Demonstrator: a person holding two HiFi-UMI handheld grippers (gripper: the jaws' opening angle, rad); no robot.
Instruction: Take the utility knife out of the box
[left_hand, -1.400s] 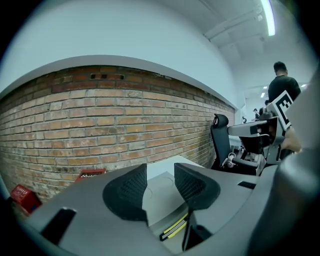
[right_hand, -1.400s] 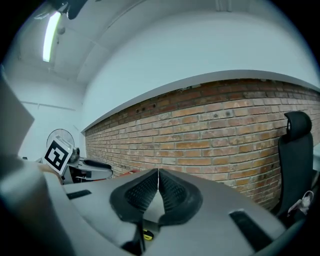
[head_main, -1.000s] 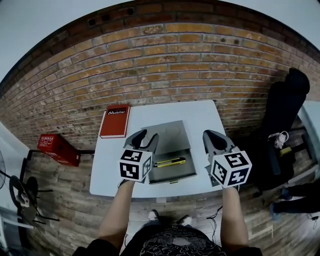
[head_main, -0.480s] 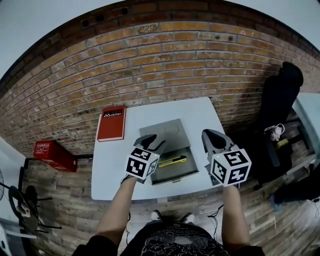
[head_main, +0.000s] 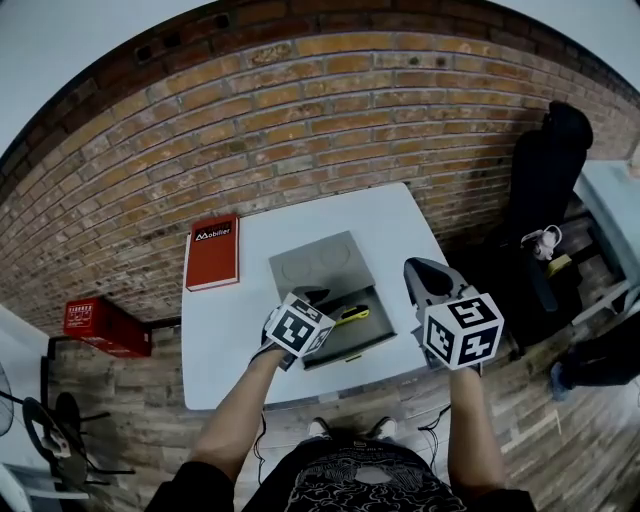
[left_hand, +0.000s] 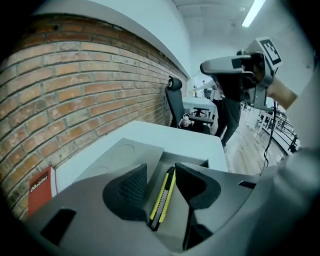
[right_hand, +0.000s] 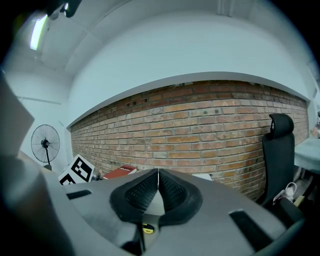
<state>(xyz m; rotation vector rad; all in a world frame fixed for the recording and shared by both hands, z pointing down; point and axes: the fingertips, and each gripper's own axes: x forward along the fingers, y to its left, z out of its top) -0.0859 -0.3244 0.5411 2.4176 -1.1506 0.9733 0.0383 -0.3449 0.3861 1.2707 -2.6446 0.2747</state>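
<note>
A yellow and black utility knife (head_main: 352, 313) lies in the tray of an open grey box (head_main: 318, 262) on the white table (head_main: 225, 330). My left gripper (head_main: 318, 298) points down into the tray. In the left gripper view the knife (left_hand: 163, 197) lies lengthwise between the two dark fingers (left_hand: 131, 187). The jaws have just been opening and the pads stand clear of the knife. My right gripper (head_main: 425, 275) hovers off the box's right side, its pads (right_hand: 150, 189) pressed together with nothing between them.
A red book (head_main: 212, 252) lies at the table's back left corner. The brick wall (head_main: 300, 130) runs behind the table. A black office chair (head_main: 545, 170) stands to the right, and a red box (head_main: 97, 325) sits on the wooden floor at the left.
My left gripper has dropped and tilted down into the box tray, so its jaws now straddle the knife. The right gripper has kept its place.
</note>
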